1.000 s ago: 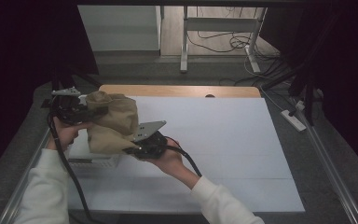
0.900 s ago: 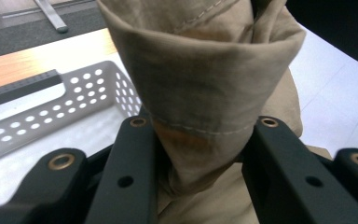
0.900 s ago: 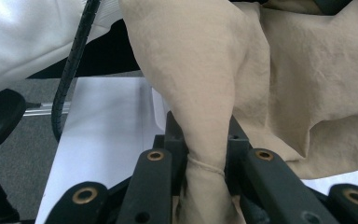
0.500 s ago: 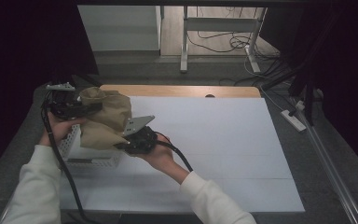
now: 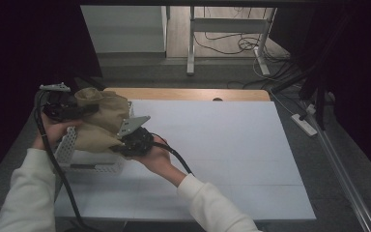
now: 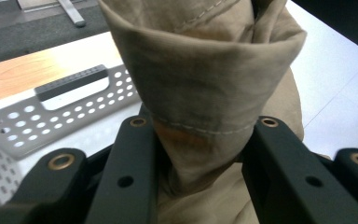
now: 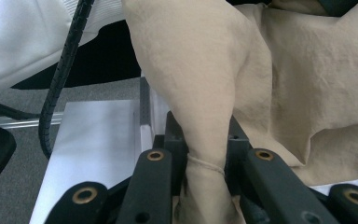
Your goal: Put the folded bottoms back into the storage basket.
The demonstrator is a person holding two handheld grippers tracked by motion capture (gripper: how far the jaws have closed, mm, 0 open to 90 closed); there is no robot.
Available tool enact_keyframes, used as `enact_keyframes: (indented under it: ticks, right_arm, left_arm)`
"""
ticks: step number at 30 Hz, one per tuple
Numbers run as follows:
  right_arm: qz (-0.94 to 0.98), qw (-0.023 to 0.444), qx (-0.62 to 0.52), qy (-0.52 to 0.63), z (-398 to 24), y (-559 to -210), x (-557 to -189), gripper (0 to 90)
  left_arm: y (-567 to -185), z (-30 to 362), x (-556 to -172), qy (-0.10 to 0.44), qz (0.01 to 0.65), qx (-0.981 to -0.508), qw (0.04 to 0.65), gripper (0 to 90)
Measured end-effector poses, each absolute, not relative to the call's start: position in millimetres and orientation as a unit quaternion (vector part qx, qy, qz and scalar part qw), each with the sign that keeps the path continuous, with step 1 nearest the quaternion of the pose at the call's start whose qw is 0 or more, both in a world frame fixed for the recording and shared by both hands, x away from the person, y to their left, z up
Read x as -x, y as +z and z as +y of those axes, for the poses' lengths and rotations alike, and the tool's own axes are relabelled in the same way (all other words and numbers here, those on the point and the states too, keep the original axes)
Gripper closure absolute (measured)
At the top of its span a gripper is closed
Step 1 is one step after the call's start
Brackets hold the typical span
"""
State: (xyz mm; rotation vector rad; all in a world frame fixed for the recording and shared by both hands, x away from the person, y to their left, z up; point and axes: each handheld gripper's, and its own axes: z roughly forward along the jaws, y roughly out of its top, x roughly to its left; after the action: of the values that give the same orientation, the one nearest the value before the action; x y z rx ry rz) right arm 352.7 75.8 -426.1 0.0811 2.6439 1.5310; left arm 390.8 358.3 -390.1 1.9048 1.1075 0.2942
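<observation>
Gripping a bunched beige cloth garment (image 5: 99, 123) from two ends, both tongs are seen clenched on fabric. In the high view, the left tongs (image 5: 79, 109) are held at the far left edge of the surface (image 5: 232, 145), with a rolled, stitched hem of the garment pinched between the jaws. The same fold is shown in the left gripper view, where the cloth (image 6: 205, 84) is wedged tightly between the two black jaws and rises above them as a thick cuff. The right tongs (image 5: 121, 145) are held nearer the person, just to the right of and below the left pair, and a narrow twisted end of the garment (image 7: 205, 121) is clamped between their jaws in the right gripper view.

Between the two tongs the garment is stretched as a loose, wrinkled bundle, raised over a white perforated plastic basket (image 5: 67, 145). That basket is placed directly beneath and beside the left tongs; its handle slot and rows of holes (image 6: 70, 91) are seen just behind the jaws in the left gripper view. Whether the cloth touches the basket rim cannot be told.

A black ribbed cable (image 7: 65, 65) is seen beyond the right tongs, beside a white sleeve (image 7: 28, 37).
</observation>
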Motion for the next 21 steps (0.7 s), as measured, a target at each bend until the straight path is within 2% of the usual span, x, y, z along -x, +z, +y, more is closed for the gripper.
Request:
enact_keyframes:
  ticks: [21]
  right_arm:
    - [0.872, 0.022, -0.028, 0.488, 116, -436, -364, 76.9]
  left_arm:
    - [-407, 390, -397, 0.115, 0.484, -0.757, 0.423, 71.7]
